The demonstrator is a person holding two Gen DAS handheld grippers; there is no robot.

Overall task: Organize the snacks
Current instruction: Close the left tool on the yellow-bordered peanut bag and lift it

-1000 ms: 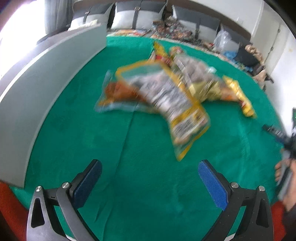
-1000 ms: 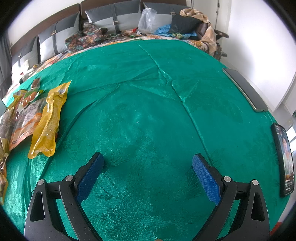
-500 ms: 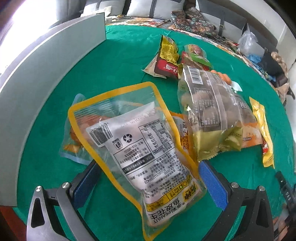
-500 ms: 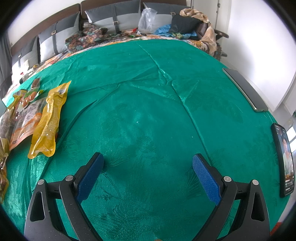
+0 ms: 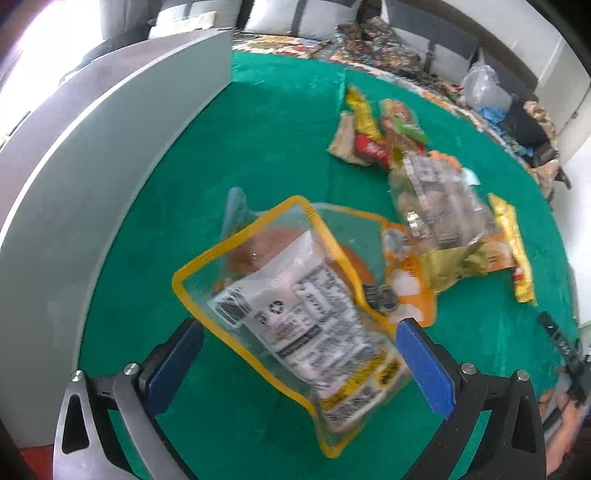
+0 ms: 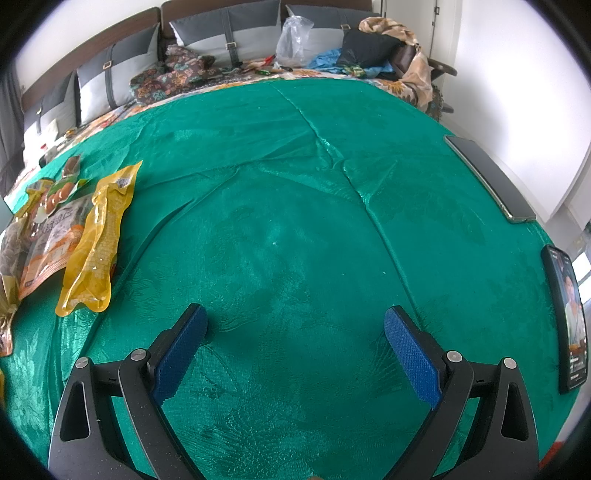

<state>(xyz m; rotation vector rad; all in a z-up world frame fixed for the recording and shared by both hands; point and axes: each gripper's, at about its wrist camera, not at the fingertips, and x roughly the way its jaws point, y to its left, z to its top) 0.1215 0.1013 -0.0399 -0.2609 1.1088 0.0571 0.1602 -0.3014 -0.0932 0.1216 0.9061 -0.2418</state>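
Observation:
My left gripper (image 5: 299, 358) is open, its blue pads on either side of a clear peanut bag with a yellow border (image 5: 295, 302) that lies on the green tablecloth (image 5: 273, 125). Behind it lie more snack packets: an orange one (image 5: 406, 280), a clear bag of brown snacks (image 5: 439, 199), a thin yellow packet (image 5: 513, 243) and a red and yellow one (image 5: 365, 136). My right gripper (image 6: 295, 354) is open and empty over bare green cloth. A yellow packet (image 6: 98, 236) and other snacks (image 6: 48, 236) lie at its far left.
A grey box wall (image 5: 92, 155) stands along the table's left side in the left wrist view. Two phones (image 6: 489, 177) (image 6: 569, 317) lie at the right edge in the right wrist view. A sofa with cushions (image 6: 207, 33) stands behind the table.
My left gripper has closed in on the snack pile, so the peanut bag now sits between its open fingers. The right gripper has not moved.

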